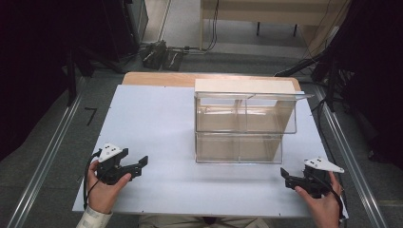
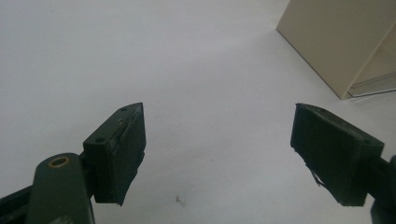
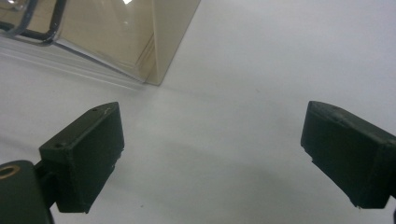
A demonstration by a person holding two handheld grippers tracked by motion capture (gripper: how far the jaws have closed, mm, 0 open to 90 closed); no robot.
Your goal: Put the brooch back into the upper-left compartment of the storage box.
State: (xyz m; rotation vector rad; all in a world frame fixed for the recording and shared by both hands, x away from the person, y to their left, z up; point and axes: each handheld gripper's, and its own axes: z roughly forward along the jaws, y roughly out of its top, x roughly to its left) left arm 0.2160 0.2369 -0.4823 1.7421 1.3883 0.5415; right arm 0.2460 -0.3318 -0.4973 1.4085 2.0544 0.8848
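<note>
Resting low over the white counter (image 1: 157, 118), the left tool (image 1: 139, 167) and the right tool (image 1: 287, 176) both stood with jaws wide apart and nothing between them. The clear box (image 1: 242, 128) sat on the far right half of the counter, between the two tools and well apart from each. Its long axis ran left to right, its open front faced the near edge, and its pale back panel stood on the far side. In the left gripper view that box's corner (image 2: 336, 42) lay far right of the jaws. The likely risk was a one-sided push: thin, slick walls could let the box slide or twist on the smooth counter, or a jaw could catch the flared top rim and tip it.
</note>
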